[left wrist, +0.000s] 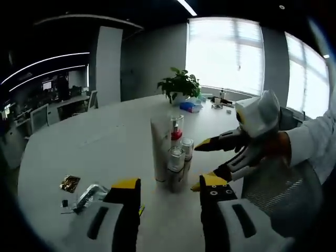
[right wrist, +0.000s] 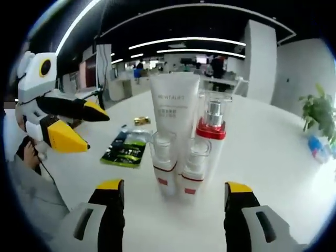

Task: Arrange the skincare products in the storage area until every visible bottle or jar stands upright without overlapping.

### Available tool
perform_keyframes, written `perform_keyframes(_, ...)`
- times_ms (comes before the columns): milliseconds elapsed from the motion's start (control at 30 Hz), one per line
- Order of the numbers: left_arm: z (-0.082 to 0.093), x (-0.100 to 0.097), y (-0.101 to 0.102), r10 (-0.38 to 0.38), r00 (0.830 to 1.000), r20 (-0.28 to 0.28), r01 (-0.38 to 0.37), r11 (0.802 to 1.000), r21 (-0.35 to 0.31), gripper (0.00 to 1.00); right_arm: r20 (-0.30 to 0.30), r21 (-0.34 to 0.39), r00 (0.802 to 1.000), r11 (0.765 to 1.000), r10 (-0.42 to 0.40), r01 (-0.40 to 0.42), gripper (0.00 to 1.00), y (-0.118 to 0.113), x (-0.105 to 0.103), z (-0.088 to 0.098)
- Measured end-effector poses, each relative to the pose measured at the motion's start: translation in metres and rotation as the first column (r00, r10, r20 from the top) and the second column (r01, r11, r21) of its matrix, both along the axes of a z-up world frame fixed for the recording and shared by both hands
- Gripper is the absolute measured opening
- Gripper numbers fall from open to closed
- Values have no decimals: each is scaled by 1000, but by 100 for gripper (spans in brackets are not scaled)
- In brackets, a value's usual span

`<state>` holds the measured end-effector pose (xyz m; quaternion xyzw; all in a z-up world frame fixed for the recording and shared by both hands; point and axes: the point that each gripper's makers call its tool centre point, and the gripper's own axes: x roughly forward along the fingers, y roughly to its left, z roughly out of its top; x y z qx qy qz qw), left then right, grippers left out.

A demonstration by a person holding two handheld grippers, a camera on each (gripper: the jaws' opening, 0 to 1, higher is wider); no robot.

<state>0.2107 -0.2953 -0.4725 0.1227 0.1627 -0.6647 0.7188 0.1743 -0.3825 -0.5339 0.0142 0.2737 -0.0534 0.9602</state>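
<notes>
**Right gripper view: four upright products in a tight cluster, both grippers empty**

Right gripper view shows the white tube (right wrist: 175, 107) standing on its cap, the red-collared pump bottle (right wrist: 212, 131) just beside it, and two small clear-capped bottles (right wrist: 164, 169) (right wrist: 191, 173) in front, all upright on the white table (right wrist: 273, 157). The right gripper (right wrist: 175, 197) stands with jaws wide apart, holding nothing, the cluster between and just beyond its tips. The left gripper (right wrist: 71, 123) enters from the left, jaws parted and empty. A green sachet (right wrist: 125, 149) lies flat near the cluster.

Left gripper view gives the same group, tube (left wrist: 160, 147) tallest, near the table's edge.

Risk, as judged: the four items stand touching or nearly so, and whether any gap separates them cannot be told. A jaw closing on one small bottle could nudge its neighbour. The tall tube, balanced on a narrow cap, looks likeliest to topple and take the others down. Approach from the outside of the cluster would limit this.
</notes>
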Motion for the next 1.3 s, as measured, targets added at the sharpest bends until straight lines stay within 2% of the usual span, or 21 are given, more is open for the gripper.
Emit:
perform_keyframes(267,6,1,15,11,1000,24,-12,999,31,55,30,-21,998,998,62,-61,87,10,1,26)
perform_keyframes(467,8,6,30,35,999,37,-37,998,57,62,11,-32,988,987,156,-156,98,26,2,34)
perform_keyframes(700,7,15,45,65,997,37,-68,995,73,69,7,-38,980,979,198,-198,99,34,0,42)
perform_keyframes(733,8,11,47,67,997,35,-70,995,77,70,25,-6,980,980,198,-197,99,38,0,47)
perform_keyframes(767,7,10,50,67,997,28,-69,994,82,71,40,-4,980,980,197,-197,99,38,1,52)
perform_keyframes(900,6,10,59,72,997,28,-74,992,104,75,45,-47,977,978,207,-205,99,38,-1,61)
perform_keyframes(1100,14,3,65,63,997,36,-67,991,118,81,54,-54,976,976,212,-209,99,36,-3,70)
perform_keyframes(1300,20,7,74,72,996,47,-77,990,120,85,45,-50,976,976,214,-212,99,37,-7,72)
